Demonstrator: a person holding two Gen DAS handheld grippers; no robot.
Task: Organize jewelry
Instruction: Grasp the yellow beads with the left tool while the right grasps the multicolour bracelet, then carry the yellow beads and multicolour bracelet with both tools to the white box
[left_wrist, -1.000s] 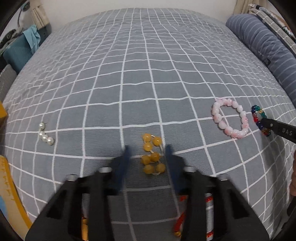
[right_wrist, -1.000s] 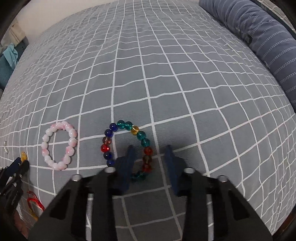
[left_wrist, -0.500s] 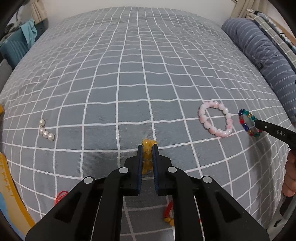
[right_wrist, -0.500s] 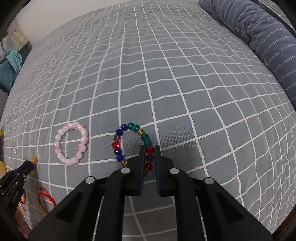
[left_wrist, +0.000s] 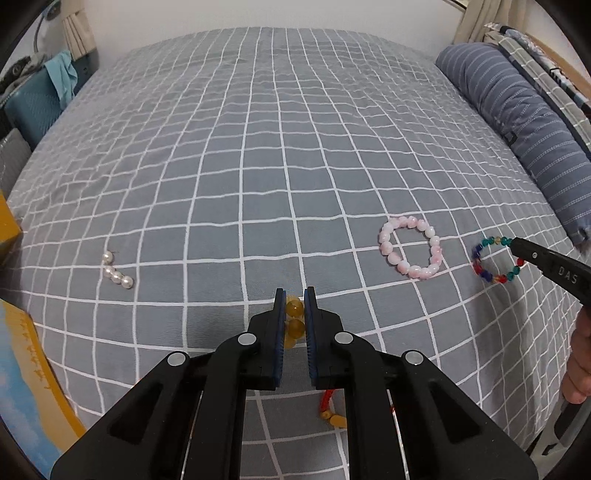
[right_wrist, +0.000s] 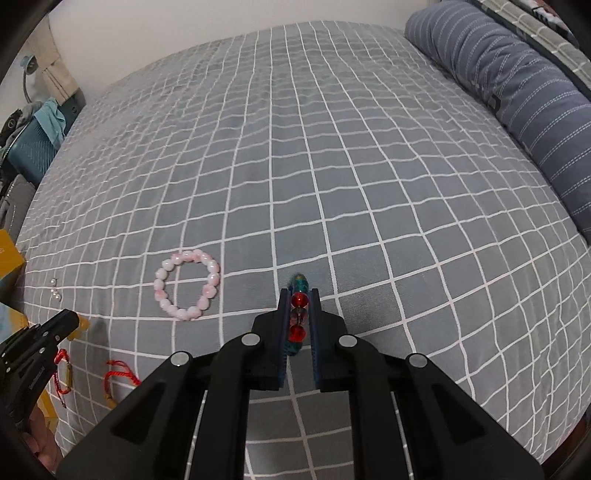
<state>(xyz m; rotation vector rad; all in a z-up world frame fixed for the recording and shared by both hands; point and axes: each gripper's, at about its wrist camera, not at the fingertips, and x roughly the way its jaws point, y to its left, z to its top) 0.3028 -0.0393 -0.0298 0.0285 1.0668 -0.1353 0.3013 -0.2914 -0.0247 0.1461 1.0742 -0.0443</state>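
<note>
Bedspread (left_wrist: 258, 155): grey with a white grid — spread ahead of both grippers.
Bolster (left_wrist: 524, 125): blue, thin white stripes — far right, along the bed's edge.
Blue cloth (left_wrist: 61, 79): draped over something dark, far left.
Yellow box (right_wrist: 9, 258): left edge, partly cut off.

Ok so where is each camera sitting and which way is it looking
Left wrist: on the left gripper, looking down at the bed; fingers clamp the yellow bracelet.
Right wrist: on the right gripper, looking down; fingers clamp the multicolored bracelet.
Both show the pink bracelet and each other's gripper.
</note>
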